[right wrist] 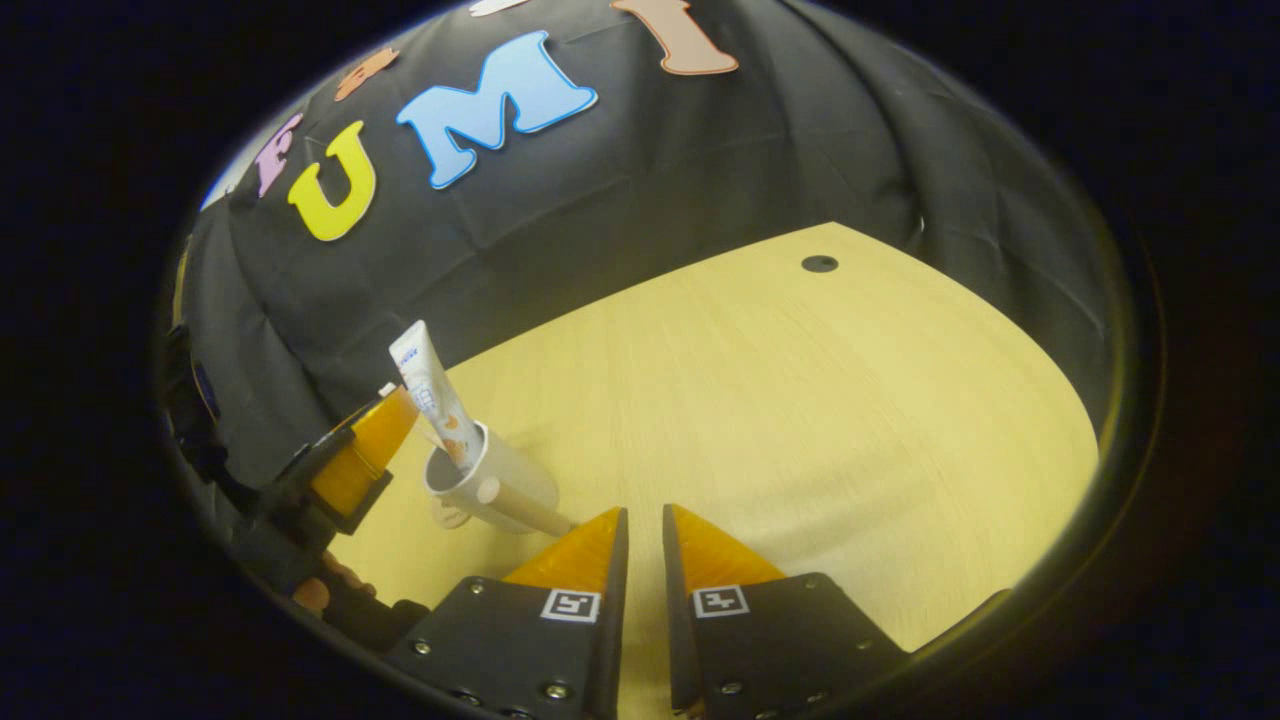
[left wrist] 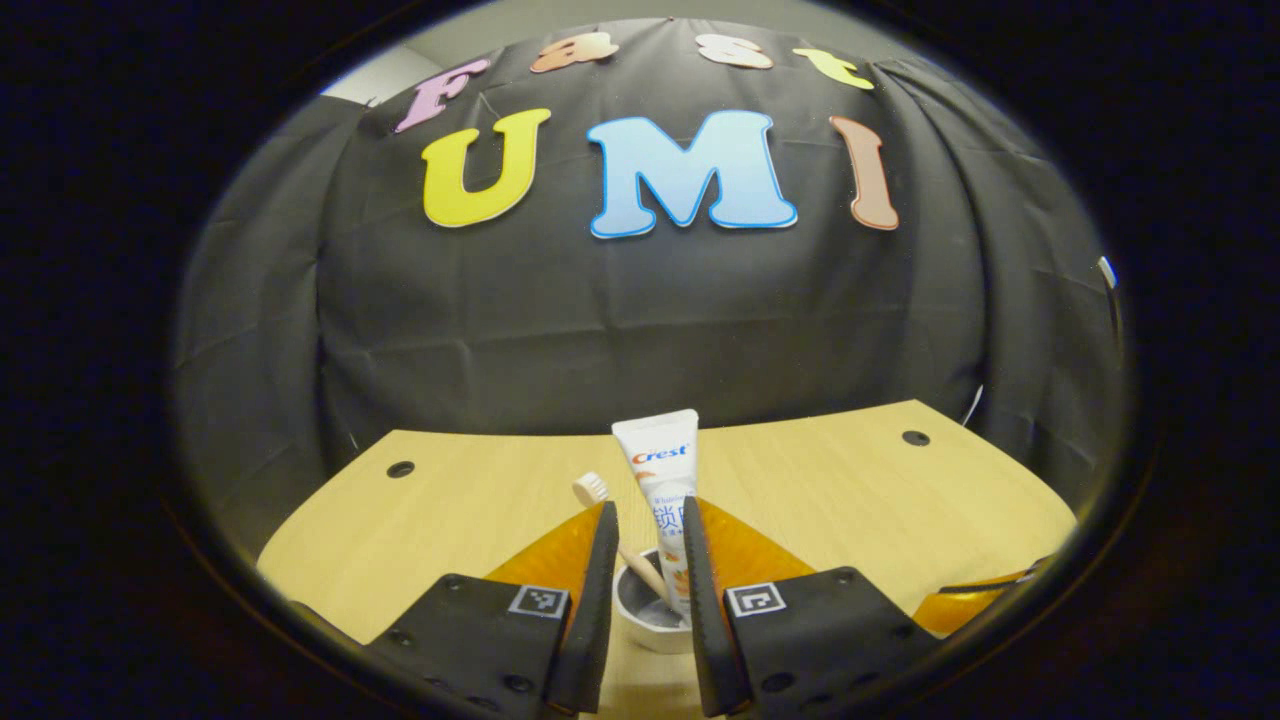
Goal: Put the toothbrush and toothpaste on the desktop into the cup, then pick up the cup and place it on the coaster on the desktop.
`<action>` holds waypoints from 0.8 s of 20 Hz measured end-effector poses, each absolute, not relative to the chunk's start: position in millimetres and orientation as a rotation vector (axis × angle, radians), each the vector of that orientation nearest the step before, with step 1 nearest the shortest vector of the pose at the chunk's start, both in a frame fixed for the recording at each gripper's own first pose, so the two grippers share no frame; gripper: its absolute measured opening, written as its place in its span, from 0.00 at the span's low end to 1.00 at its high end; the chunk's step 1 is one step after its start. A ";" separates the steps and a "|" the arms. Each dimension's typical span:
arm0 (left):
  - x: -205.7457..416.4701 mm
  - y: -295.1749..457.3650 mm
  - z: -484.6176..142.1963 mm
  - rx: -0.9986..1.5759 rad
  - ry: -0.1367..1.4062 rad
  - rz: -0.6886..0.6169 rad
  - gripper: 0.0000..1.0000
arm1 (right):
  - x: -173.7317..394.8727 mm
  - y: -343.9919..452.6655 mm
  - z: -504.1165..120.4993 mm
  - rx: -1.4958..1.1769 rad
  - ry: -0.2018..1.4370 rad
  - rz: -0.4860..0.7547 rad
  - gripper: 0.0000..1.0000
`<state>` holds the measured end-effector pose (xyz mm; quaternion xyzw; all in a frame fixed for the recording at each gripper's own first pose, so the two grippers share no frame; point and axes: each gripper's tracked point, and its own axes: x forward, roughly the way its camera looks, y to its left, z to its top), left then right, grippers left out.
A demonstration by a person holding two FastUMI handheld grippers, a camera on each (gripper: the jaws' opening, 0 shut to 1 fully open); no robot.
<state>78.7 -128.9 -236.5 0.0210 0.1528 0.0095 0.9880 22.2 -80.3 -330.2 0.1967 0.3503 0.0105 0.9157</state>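
A white cup stands on the wooden desktop and shows low in the narrow gap between my left gripper's fingers. The toothpaste tube stands upright in it, and the toothbrush leans out to the left. Whether those fingers press on anything I cannot tell. In the right gripper view the cup with the toothpaste tube sits at the left, and the left gripper is close beside its rim. My right gripper is shut with nothing in it, its tips just right of the cup's base.
The desktop runs wide to the right, with a small dark hole near its far edge. Two such holes mark the back corners. The black cloth wall rises behind. A hand holds the left gripper.
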 end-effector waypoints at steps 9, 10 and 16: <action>27.5 -116.2 -211.3 0.037 0.351 0.007 0.43 | 36.3 -54.4 -292.7 0.323 0.724 0.164 0.19; 21.4 -113.1 -209.4 0.029 0.361 0.008 0.43 | 37.5 -48.5 -289.6 0.320 0.732 0.194 0.19; -15.4 -85.3 -201.7 0.022 0.407 0.023 0.43 | 42.8 -25.6 -283.0 0.170 0.786 0.325 0.46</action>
